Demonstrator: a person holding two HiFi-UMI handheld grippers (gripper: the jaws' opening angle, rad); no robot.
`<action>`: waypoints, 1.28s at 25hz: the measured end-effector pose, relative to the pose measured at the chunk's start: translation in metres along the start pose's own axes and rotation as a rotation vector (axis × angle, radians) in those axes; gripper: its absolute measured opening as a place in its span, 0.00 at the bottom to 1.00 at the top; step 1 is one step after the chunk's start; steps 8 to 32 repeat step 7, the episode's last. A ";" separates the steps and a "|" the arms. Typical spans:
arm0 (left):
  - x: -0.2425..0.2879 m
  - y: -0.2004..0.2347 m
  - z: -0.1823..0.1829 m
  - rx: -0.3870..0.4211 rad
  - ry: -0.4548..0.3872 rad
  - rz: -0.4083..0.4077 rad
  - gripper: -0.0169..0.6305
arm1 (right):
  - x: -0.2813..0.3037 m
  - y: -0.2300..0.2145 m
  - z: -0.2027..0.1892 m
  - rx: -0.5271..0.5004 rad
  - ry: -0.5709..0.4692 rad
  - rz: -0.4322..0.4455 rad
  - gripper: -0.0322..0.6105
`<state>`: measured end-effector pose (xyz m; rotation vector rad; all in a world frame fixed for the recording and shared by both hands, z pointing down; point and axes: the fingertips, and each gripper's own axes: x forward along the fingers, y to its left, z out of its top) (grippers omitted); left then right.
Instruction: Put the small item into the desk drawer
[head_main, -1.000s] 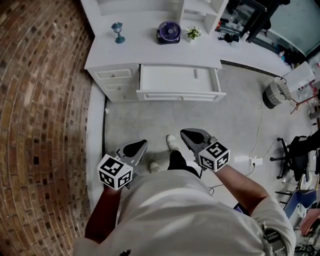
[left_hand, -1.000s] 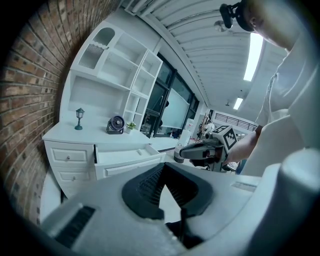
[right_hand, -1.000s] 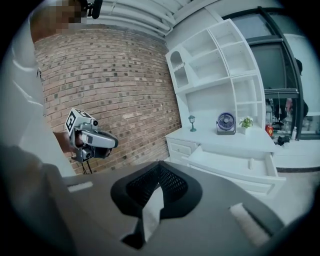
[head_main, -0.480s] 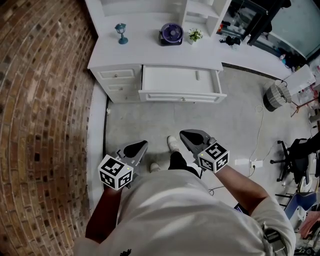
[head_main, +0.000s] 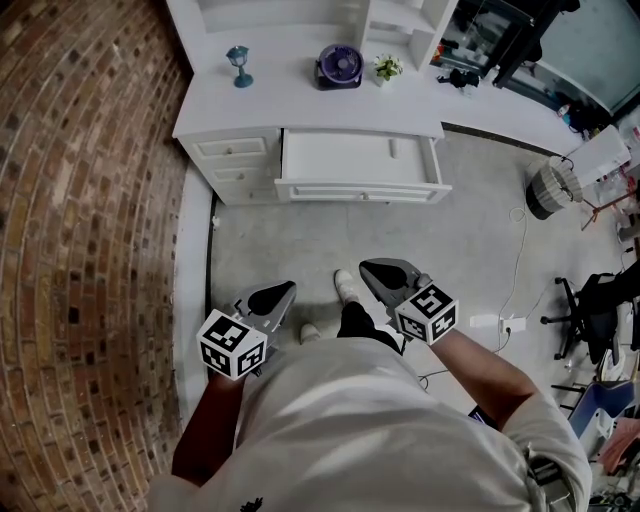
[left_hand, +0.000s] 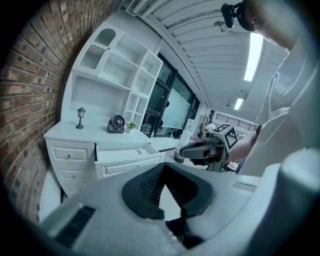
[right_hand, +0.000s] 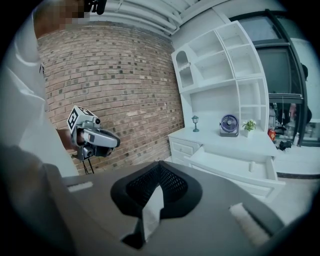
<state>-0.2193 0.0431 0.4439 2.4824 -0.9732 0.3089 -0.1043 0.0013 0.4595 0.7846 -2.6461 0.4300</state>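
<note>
Head view: the small white cylindrical item (head_main: 393, 148) lies inside the white pulled-out drawer (head_main: 360, 190) of the white counter (head_main: 300, 105), toward the drawer's right end, with its long axis running near to far. It is well apart from both tools, far ahead of them. The left gripper (head_main: 283, 289) and right gripper (head_main: 370, 267) hang close to the person's body. The right one is on the item's side, so it looks the nearer.

Left gripper view: the fingers are closed tip to tip with nothing between them. The item (left_hand: 139, 150) shows far off in the drawer.

Right gripper view: the fingers are closed and empty. The item (right_hand: 251, 166) lies ahead and to the right. By my reading, it is already placed.
</note>
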 end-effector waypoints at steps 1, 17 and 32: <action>0.001 -0.001 0.000 -0.002 0.002 0.000 0.03 | -0.001 -0.001 -0.001 0.003 0.001 -0.001 0.07; 0.005 -0.002 0.001 -0.003 0.010 0.000 0.03 | -0.004 -0.006 0.002 -0.002 0.002 0.001 0.07; 0.005 -0.002 0.001 -0.003 0.010 0.000 0.03 | -0.004 -0.006 0.002 -0.002 0.002 0.001 0.07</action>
